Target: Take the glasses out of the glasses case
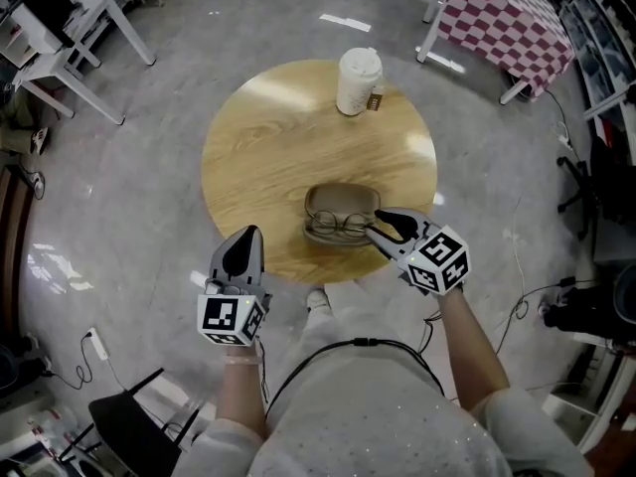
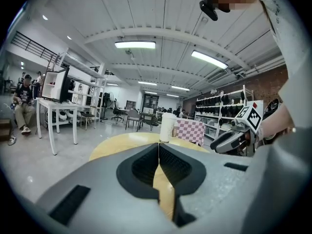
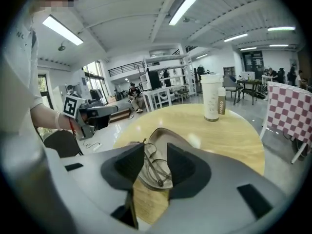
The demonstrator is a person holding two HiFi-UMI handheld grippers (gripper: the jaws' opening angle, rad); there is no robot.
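1. Now the open glasses case [image 1: 341,199] lies on a round wooden table [image 1: 268,137]
2. Folded glasses [image 1: 343,227] rest inside the case, in the half nearer the person
3. The right gripper [image 1: 375,225] comes in from the case's right side, its jaws spread, the tips just beside the glasses' frame and not pinching it
4. The left gripper [image 1: 249,235] hangs well to the left of the case, its jaws pressed together on nothing
5. A white lidded cup [image 1: 357,80] stands upright well beyond the case
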